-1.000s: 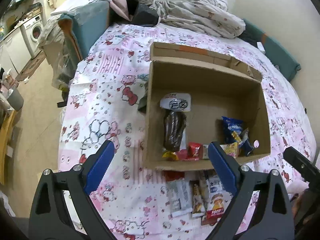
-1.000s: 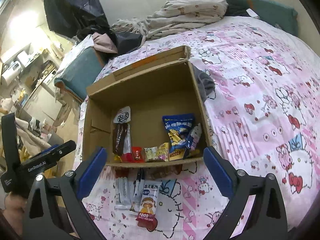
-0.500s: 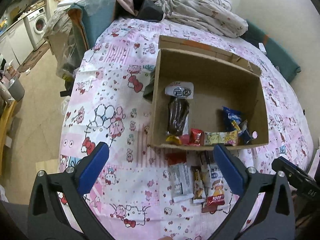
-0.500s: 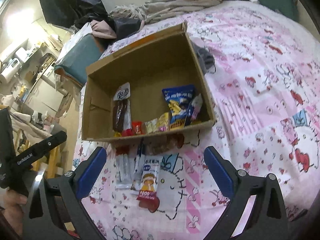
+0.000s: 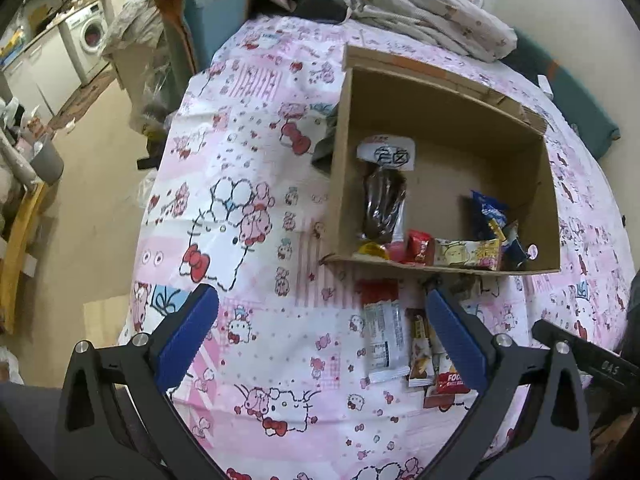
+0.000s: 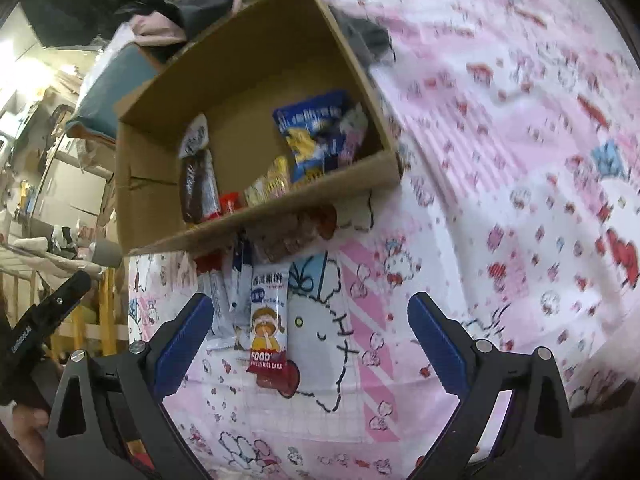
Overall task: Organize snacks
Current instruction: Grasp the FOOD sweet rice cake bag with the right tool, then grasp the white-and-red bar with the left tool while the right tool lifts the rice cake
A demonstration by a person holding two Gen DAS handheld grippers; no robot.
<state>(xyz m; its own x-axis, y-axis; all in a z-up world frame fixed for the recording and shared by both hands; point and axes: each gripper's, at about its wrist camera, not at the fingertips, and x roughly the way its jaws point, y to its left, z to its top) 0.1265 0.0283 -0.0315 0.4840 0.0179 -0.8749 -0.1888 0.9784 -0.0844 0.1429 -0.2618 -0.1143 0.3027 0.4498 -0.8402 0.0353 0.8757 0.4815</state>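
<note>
A cardboard box [image 5: 440, 148] is seen lying open on a pink cartoon-print bedspread [image 5: 256, 240], with several snacks already gathered along its near wall. At the left inside the box a dark brown packet [image 5: 382, 204] with a white label is laid lengthwise; beside it a small red packet [image 5: 420, 246] and a pale yellow packet [image 5: 468, 254] are lined up against the near wall, and a blue bag [image 5: 486, 216] is propped in the near right corner.

More snacks are spread on the bedspread just outside the near wall. In the right wrist view a rice cake packet [image 6: 269, 318] with a cartoon child and a red lower band is shown lying closest, with a white wrapper [image 6: 218, 308] to its left and a brown packet [image 6: 288, 232] against the box wall. In the left wrist view the white wrapper [image 5: 382, 338] is seen beside a slim brown-and-yellow bar [image 5: 418, 350].

The left gripper [image 5: 320, 332] is held above the bedspread to the left of the loose snacks, its blue-padded fingers spread wide with nothing between them. The right gripper [image 6: 308, 340] is held over the rice cake packet, fingers likewise spread wide and clear of it. Crumpled bedding [image 5: 420, 12] is piled at the far end of the bed
</note>
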